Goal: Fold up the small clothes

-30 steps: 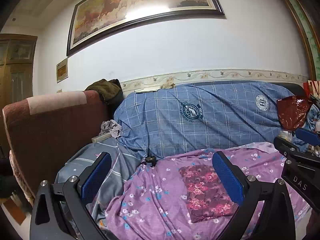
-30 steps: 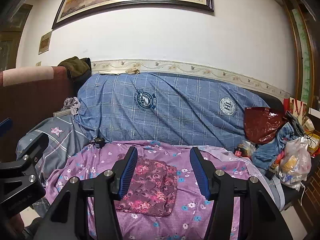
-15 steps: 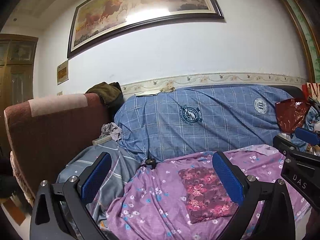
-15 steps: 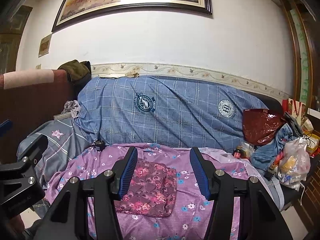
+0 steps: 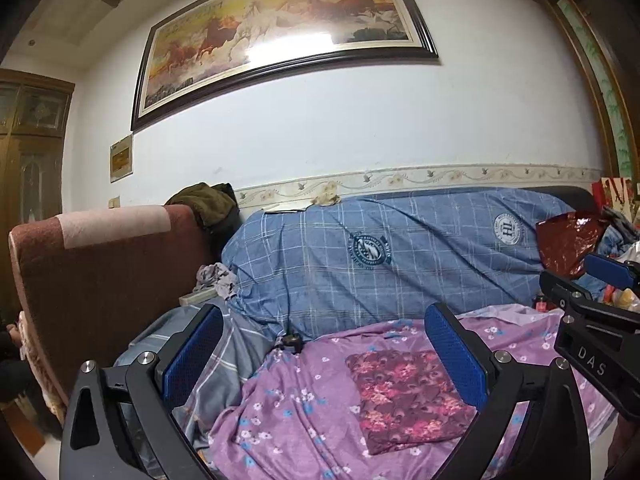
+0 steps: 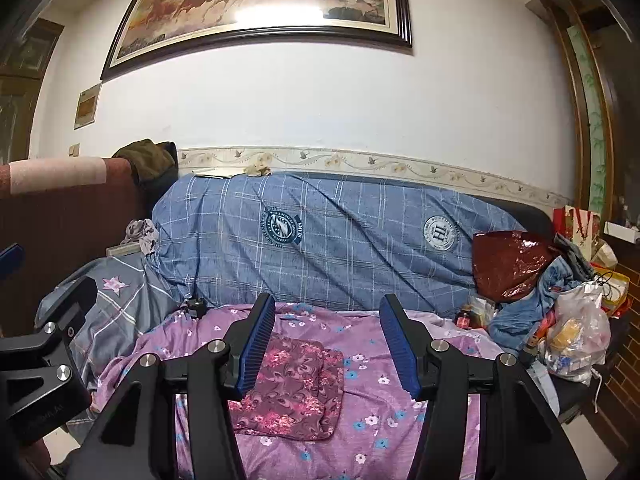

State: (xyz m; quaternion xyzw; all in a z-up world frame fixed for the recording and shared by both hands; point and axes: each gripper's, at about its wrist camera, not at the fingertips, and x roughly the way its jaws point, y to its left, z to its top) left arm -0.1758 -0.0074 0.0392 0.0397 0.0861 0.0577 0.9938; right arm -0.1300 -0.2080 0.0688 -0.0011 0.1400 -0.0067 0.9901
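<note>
Black right tongs arm reads "DAS".

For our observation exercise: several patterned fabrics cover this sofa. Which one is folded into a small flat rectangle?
The dark maroon floral cloth, lying flat on the purple flowered sheet. The sheet and the blue checked cover behind it are spread wide, not folded.
</note>
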